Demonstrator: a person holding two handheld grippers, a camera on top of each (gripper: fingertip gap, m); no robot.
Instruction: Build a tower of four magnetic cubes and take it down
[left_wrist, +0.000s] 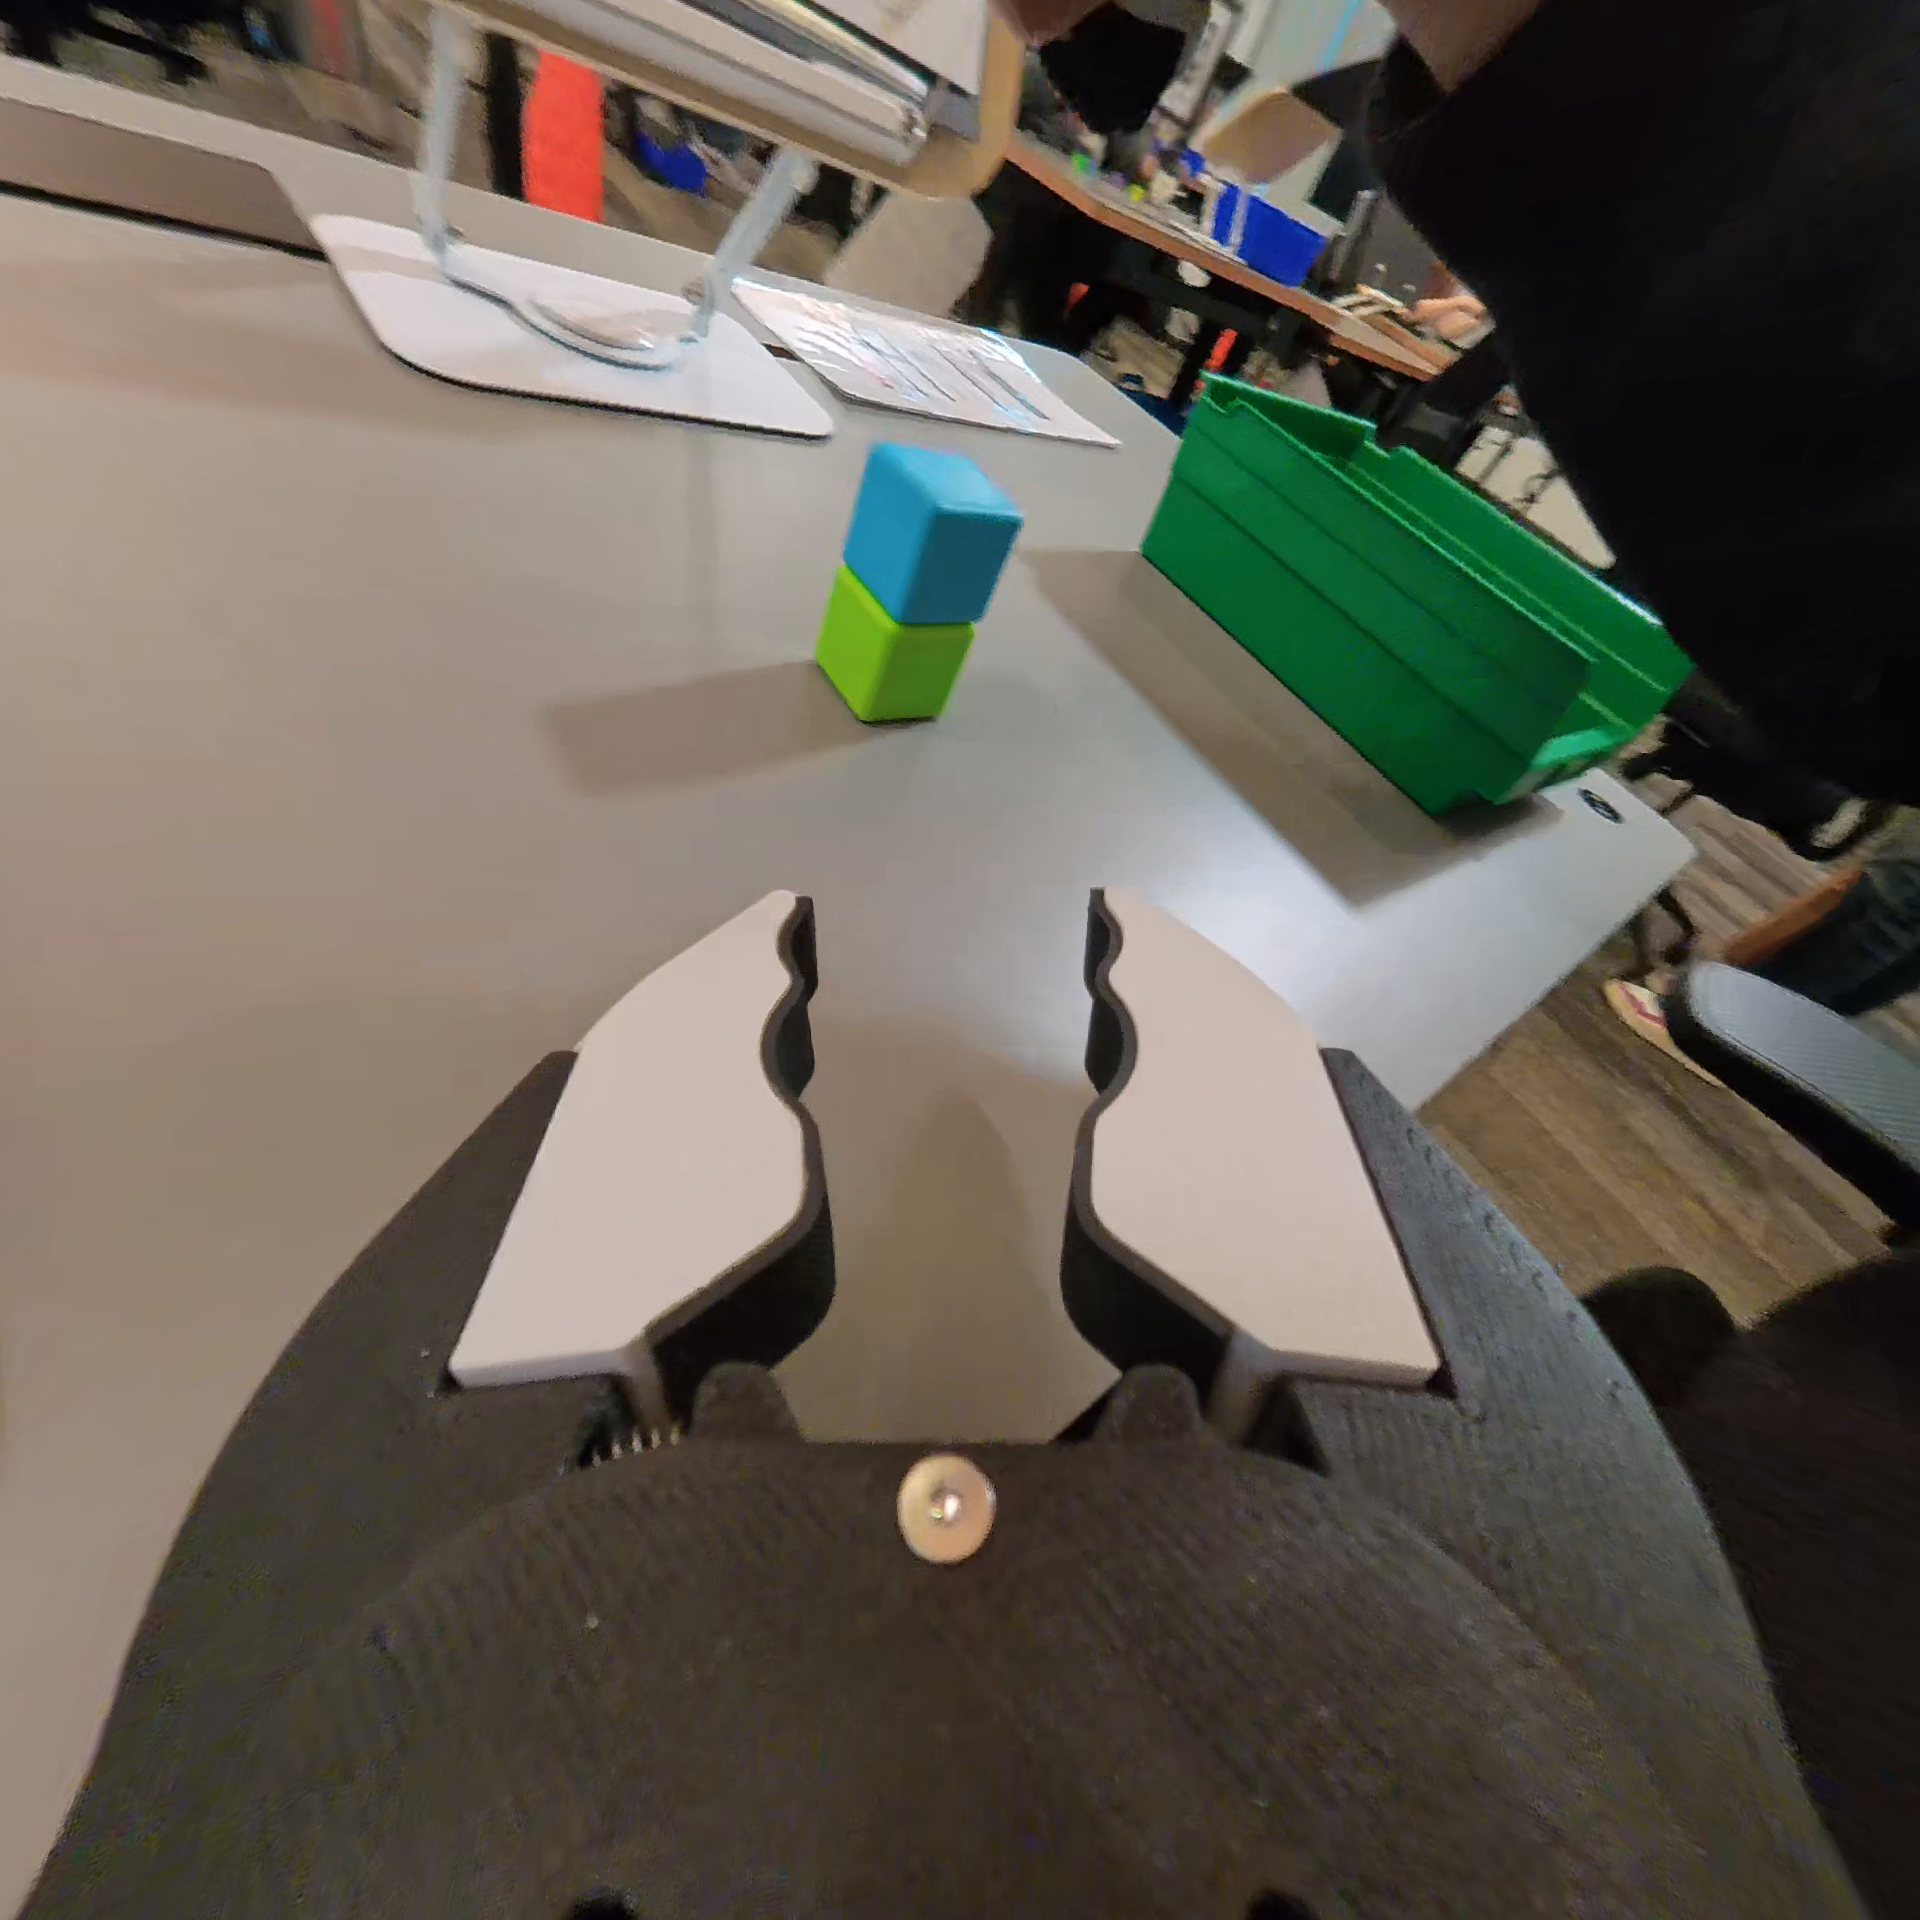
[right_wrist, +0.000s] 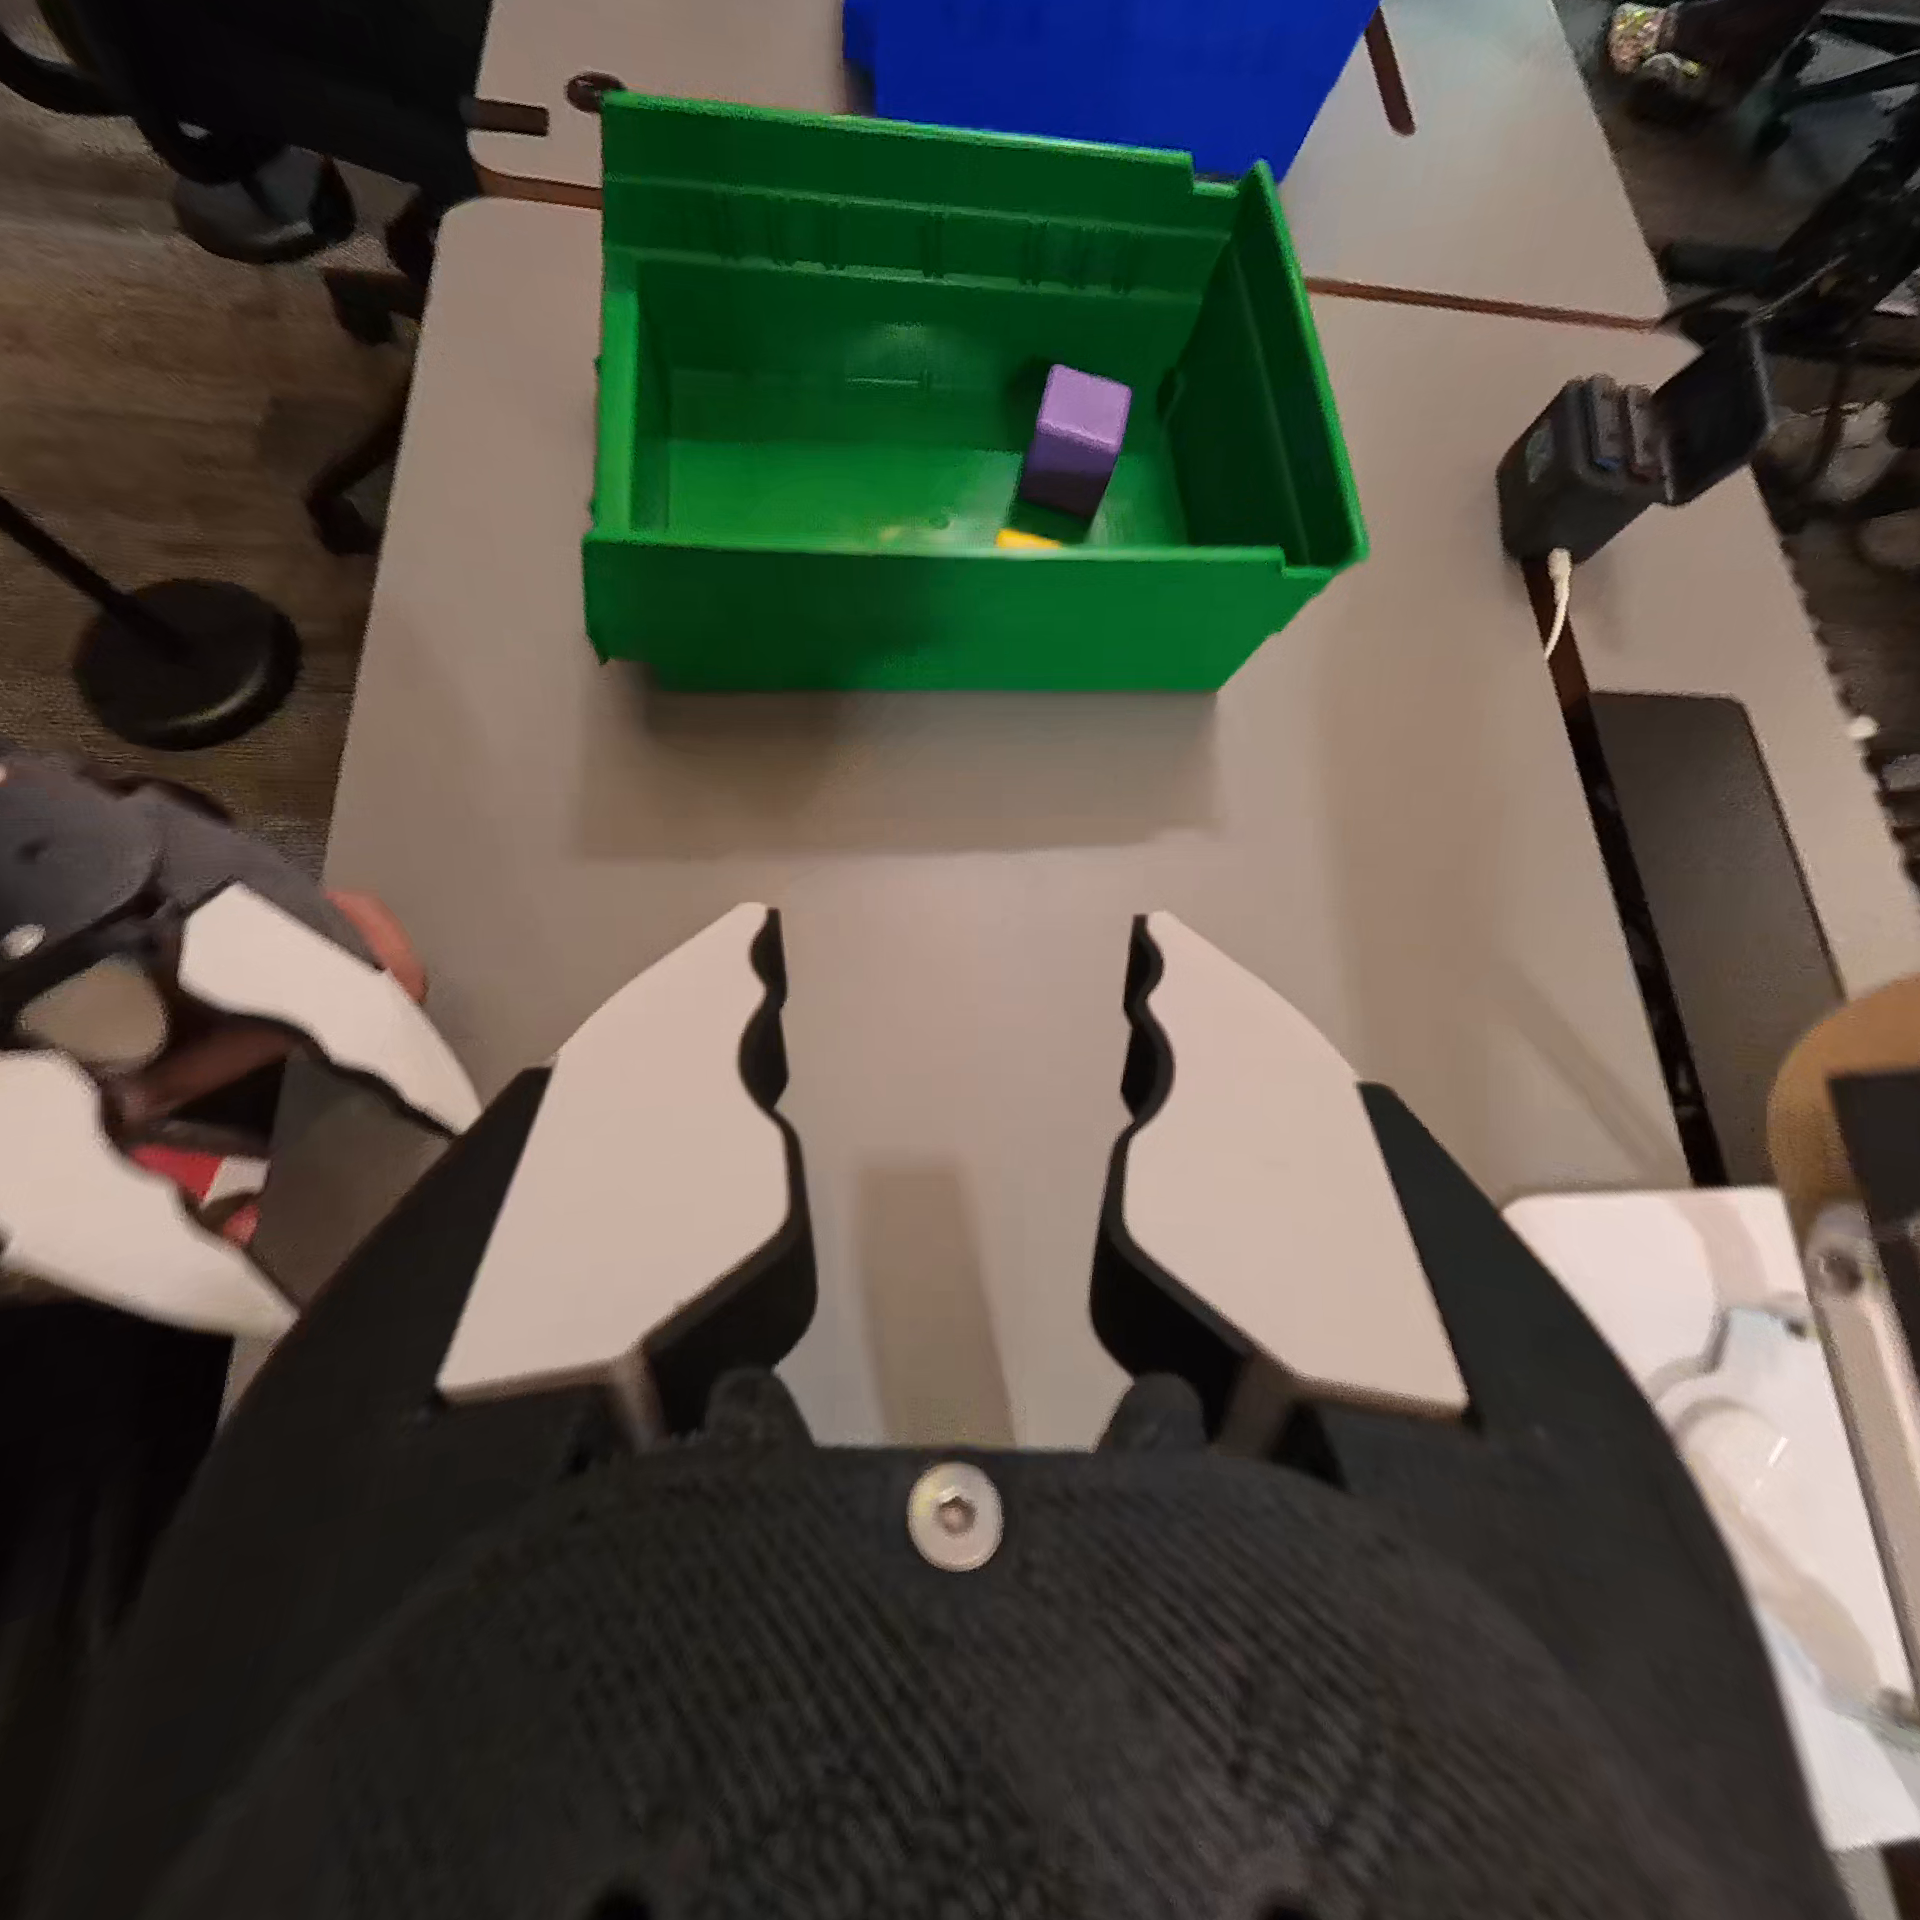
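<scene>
A blue cube (left_wrist: 930, 545) sits on top of a lime green cube (left_wrist: 894, 660) on the grey table (left_wrist: 312, 727). My left gripper (left_wrist: 948, 914) is open and empty, a short way in front of this stack. A green bin (right_wrist: 935, 613) stands on the table; it also shows in the left wrist view (left_wrist: 1382, 623) to the right of the stack. Inside it is a purple cube (right_wrist: 1078, 436) and a yellow cube (right_wrist: 1027, 538), mostly hidden by the front wall. My right gripper (right_wrist: 954, 930) is open and empty, above the table in front of the bin. The left gripper (right_wrist: 239, 1081) shows at the left edge.
A laptop stand on a white mat (left_wrist: 561, 332) and a printed sheet (left_wrist: 925, 364) lie behind the stack. A blue bin (right_wrist: 1101, 73) stands behind the green bin. A black device with a white cable (right_wrist: 1590, 478) sits at the table's right. A person's dark sleeve (left_wrist: 1683, 364) hangs at the right.
</scene>
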